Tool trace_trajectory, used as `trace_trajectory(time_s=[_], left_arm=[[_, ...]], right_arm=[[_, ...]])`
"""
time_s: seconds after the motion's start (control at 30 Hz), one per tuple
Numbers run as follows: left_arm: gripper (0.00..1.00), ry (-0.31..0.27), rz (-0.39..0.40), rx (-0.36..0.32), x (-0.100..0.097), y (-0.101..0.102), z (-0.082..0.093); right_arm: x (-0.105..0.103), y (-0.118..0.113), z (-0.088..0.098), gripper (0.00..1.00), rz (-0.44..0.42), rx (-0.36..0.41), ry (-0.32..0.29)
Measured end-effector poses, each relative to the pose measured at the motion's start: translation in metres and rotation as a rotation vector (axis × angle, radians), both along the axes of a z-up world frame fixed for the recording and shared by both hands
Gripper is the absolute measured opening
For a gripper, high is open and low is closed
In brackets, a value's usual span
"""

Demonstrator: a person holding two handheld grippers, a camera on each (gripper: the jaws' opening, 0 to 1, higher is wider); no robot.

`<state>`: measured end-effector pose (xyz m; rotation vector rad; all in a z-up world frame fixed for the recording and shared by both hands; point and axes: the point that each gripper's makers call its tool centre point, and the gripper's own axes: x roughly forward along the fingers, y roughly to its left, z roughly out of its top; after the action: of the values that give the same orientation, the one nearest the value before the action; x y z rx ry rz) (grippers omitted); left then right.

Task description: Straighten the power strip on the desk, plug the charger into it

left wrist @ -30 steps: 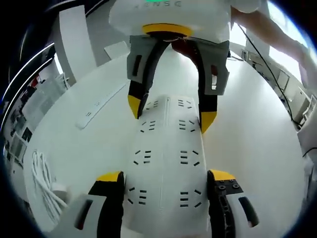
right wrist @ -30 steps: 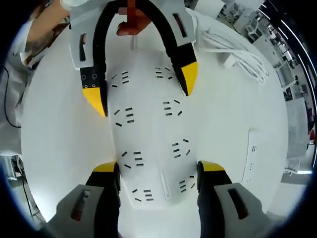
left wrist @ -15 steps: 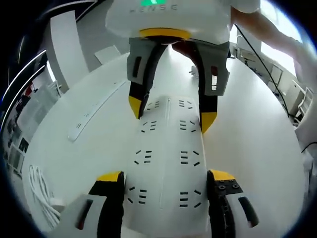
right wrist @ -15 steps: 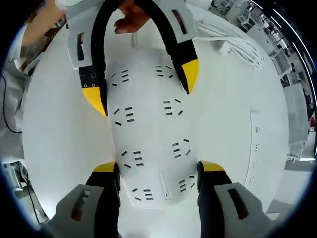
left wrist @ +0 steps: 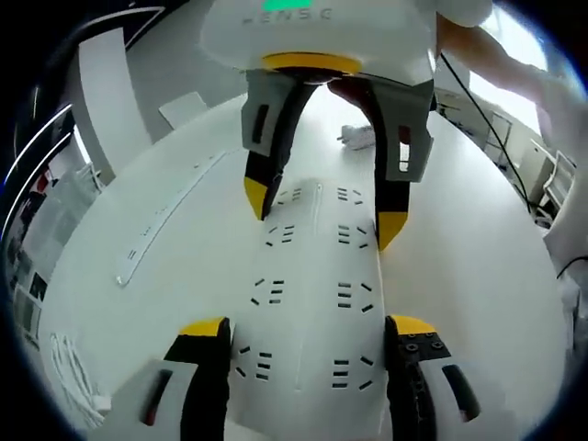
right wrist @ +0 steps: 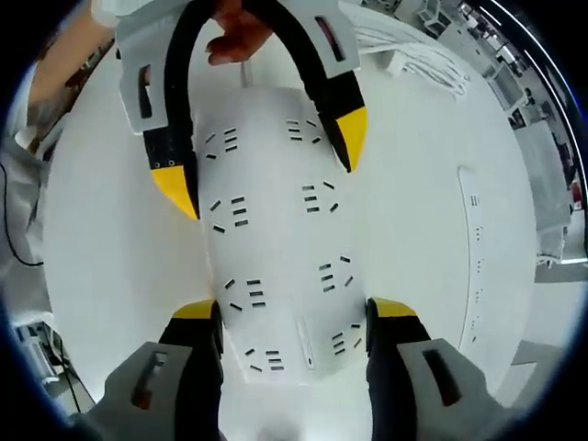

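A wide white power strip [left wrist: 308, 276] with two rows of sockets lies on the white desk [left wrist: 478, 266]. My left gripper [left wrist: 308, 326] is shut on its near end, one jaw pressed against each long side. My right gripper [left wrist: 322, 211] grips the far end the same way. In the right gripper view the strip [right wrist: 276, 239] runs up between my right gripper [right wrist: 294, 308] and my left gripper [right wrist: 265, 163]. A small white object [left wrist: 360, 138], possibly the charger, lies on the desk beyond the strip.
A long slim white bar with sockets [left wrist: 161, 220] lies to one side of the strip, also seen as the slim bar [right wrist: 478, 257]. A coiled white cable [right wrist: 413, 55] rests near the desk edge. A person's hand [right wrist: 241, 32] and sleeve are close by.
Both grippers keep their hold on the strip. The desk background has slid in both views, so hands and strip swung together. The small white object has come into the left gripper view.
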<state>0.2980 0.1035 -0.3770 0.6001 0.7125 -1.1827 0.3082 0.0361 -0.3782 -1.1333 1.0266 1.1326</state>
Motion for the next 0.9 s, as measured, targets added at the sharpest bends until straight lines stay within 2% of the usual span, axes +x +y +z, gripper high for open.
trace_trajectory(time_s=[0.33,0.9], left_arm=[[0.69,-0.007,-0.054,-0.005,0.002,-0.016,0.001],[0.69,-0.015,-0.097,-0.008,0.001,-0.021,0.003]], right_arm=[[-0.007,-0.016,0.001,0.62,-0.123,-0.002,-0.003],[-0.012,-0.021,0.002,0.62,-0.189,0.004,-0.007]])
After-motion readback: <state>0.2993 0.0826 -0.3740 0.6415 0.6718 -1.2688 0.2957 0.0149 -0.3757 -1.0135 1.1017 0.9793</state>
